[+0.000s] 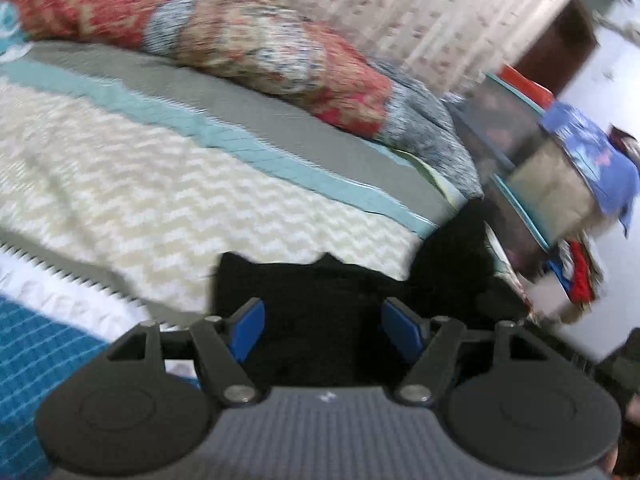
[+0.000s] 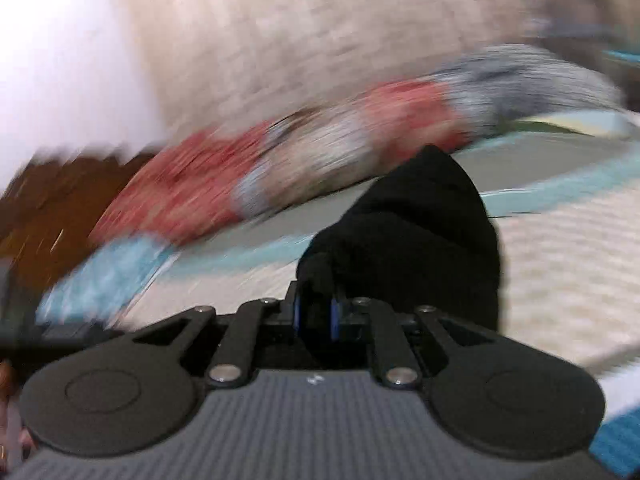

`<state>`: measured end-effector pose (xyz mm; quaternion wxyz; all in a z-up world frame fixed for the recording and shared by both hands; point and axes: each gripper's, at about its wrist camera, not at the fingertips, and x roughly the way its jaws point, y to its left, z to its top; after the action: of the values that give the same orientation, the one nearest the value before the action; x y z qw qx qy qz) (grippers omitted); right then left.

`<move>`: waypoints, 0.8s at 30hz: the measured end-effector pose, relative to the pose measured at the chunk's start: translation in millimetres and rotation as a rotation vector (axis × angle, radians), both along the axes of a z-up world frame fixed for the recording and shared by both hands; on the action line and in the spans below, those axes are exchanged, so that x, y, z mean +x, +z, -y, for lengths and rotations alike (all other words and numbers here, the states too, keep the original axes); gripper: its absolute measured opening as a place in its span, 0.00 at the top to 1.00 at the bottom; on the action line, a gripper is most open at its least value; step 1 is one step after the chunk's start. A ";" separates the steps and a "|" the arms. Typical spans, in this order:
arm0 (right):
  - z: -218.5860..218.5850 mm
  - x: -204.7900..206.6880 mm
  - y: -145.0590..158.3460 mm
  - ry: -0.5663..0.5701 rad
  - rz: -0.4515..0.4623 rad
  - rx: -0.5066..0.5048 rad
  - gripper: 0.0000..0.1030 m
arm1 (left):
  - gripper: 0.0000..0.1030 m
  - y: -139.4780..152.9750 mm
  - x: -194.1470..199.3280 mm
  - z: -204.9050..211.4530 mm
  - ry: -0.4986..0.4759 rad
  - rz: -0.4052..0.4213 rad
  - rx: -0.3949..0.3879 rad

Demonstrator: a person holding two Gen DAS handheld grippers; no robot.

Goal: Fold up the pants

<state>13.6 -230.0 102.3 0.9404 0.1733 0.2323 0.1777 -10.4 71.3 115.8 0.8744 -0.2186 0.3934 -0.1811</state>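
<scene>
Pants, black, rise bunched ahead of the right hand-held gripper, whose blue pads pinch the cloth; more black cloth fills the gap of the left hand-held gripper, jaws wide, grip unclear; bed lies beyond.

Left hand-held gripper jaws wide apart, right hand-held gripper jaws nearly together, pinching black cloth

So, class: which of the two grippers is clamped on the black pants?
The right gripper: its blue pads pinch the black pants. The left gripper stands wide.
</scene>
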 end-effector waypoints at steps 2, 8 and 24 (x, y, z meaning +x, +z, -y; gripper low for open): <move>-53.4 4.1 -9.3 0.126 -0.026 -0.080 0.84 | 0.35 -7.0 -2.6 -15.8 0.037 -0.021 0.005; -140.6 23.9 -70.2 0.343 -0.136 -0.320 0.62 | 0.35 -30.4 -7.5 -42.2 0.091 -0.099 0.009; -0.2 -10.6 -49.8 -0.143 -0.271 -0.010 0.46 | 0.25 -19.4 -15.4 36.4 0.028 -0.079 0.392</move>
<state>3.0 -229.7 52.5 0.9115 0.2072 0.3452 0.0841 -25.8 34.9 96.3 0.8865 -0.0567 0.4522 -0.0800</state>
